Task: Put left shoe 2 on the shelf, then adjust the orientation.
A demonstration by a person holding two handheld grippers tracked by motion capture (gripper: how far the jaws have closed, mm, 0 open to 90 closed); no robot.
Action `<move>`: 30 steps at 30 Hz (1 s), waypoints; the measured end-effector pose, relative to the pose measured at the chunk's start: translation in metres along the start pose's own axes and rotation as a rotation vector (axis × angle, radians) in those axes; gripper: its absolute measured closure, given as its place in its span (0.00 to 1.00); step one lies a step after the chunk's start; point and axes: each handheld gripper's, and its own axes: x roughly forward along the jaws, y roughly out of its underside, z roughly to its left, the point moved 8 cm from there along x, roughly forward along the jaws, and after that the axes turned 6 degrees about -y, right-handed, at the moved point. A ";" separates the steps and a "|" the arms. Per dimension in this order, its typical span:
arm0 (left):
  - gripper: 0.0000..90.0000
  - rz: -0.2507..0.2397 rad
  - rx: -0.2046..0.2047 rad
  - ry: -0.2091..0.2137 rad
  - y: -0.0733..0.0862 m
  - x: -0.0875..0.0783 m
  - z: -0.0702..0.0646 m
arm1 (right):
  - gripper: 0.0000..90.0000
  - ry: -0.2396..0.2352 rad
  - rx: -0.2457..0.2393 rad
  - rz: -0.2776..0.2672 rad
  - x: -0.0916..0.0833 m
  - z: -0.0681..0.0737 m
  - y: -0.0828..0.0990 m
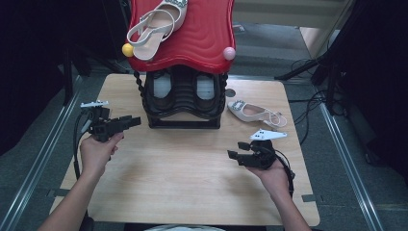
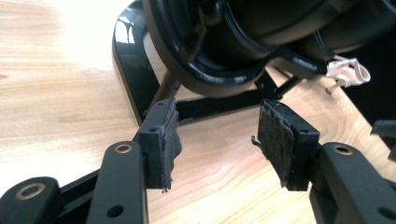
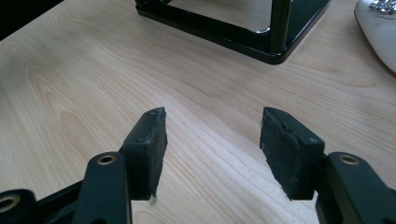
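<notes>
A two-tier shoe rack stands at the far middle of the table, with a red wavy top shelf (image 1: 197, 33) and a black lower shelf (image 1: 183, 96). One white slingback shoe (image 1: 156, 26) lies on the red shelf. Its mate (image 1: 255, 113) lies on the table (image 1: 192, 178) right of the rack, and shows as a white shoe (image 3: 380, 32) in the right gripper view. My left gripper (image 1: 134, 121) is open, pointing at the rack's left side with nothing between its pads (image 2: 166, 140). My right gripper (image 1: 233, 156) is open and empty over bare wood, its pads (image 3: 287, 144) apart.
A yellow ball (image 1: 127, 49) and a pink ball (image 1: 229, 53) cap the red shelf's front corners. The rack's black base frame (image 3: 243, 35) sits ahead of the right gripper. Cables (image 1: 308, 103) trail on the floor to the right of the table.
</notes>
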 end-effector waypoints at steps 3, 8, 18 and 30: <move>0.54 -0.002 0.034 0.000 0.007 0.002 -0.004 | 0.48 0.002 -0.003 0.001 -0.001 0.000 0.000; 0.55 -0.019 0.035 0.010 0.015 0.003 -0.011 | 0.48 0.004 0.000 0.006 0.001 -0.003 0.000; 0.55 -0.033 0.068 0.036 0.025 0.001 -0.017 | 0.48 0.002 0.000 0.004 0.001 -0.004 -0.002; 0.54 -0.025 0.057 0.039 0.028 0.001 -0.017 | 0.55 0.011 0.014 -0.014 -0.002 -0.014 -0.004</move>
